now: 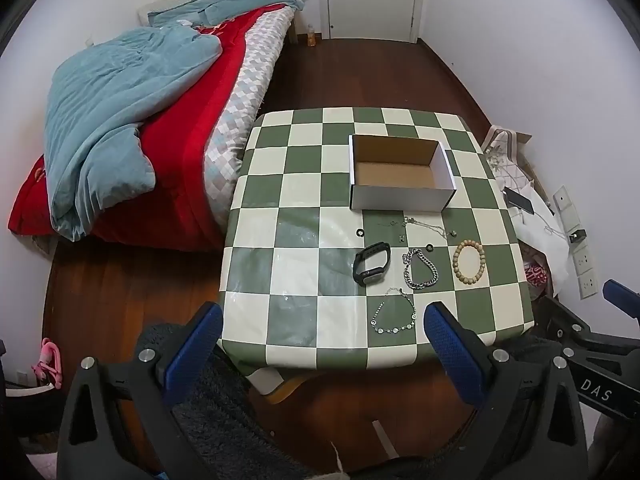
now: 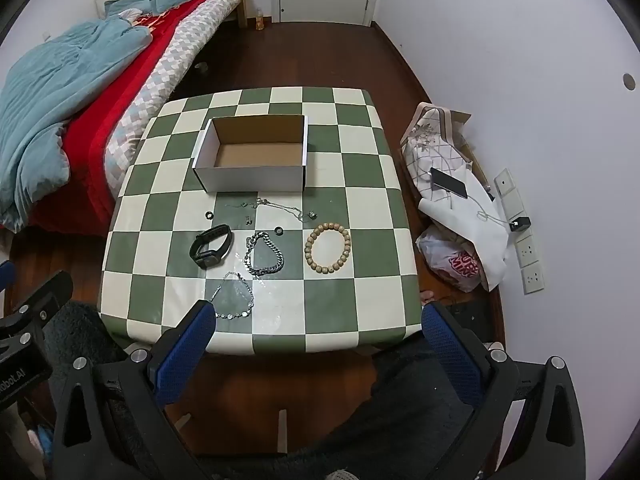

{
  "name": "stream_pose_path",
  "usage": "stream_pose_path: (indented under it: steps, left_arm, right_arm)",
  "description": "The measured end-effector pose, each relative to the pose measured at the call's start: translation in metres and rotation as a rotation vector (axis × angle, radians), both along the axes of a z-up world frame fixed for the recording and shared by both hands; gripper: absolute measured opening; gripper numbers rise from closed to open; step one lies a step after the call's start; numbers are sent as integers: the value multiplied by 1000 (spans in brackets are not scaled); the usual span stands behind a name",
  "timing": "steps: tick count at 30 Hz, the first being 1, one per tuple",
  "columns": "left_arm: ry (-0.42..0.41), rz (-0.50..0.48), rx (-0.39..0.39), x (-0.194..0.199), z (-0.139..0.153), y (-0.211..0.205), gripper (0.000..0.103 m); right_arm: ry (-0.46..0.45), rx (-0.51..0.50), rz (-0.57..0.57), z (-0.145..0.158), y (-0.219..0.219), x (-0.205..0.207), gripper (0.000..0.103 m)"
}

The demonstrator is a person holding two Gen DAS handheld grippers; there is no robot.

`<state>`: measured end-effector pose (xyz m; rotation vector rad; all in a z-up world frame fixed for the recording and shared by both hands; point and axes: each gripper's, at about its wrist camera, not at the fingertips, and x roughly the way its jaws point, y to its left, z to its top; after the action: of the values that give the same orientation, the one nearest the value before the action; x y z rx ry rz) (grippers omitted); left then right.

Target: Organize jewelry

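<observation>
Two pairs of tongs, left tongs [image 1: 322,334] and right tongs [image 2: 318,334], hang wide apart and empty over the near edge of the checkered table [image 2: 352,304]. Jewelry lies mid-table: black watch [image 2: 211,245] at nine o'clock of the chain bracelet [image 2: 264,254], bead bracelet [image 2: 328,253] at three, open box [image 2: 252,159] at twelve.

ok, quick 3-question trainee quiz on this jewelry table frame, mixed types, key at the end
1. True or false: the cardboard box already holds jewelry.
2. Which item lies nearest the table's front edge? A) beaded bracelet B) rhinestone bracelet C) smartwatch
3. Fill in: both the left gripper and the right gripper are ____.

Key: 1 false; 2 B; 3 open
</observation>
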<state>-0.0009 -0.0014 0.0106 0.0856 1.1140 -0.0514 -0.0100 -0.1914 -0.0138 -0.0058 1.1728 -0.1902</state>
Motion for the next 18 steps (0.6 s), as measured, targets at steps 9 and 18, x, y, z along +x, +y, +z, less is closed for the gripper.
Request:
stream_pose_path:
  steps: [9, 18]
  left_arm:
    - [-5, -4, 0, -2, 1, -2, 103]
    - [-5, -5, 2, -3, 3, -3, 103]
  right_arm:
    - [-2, 4, 0, 0, -2, 0, 103]
    - [-7, 13, -2, 6, 3, 0, 103]
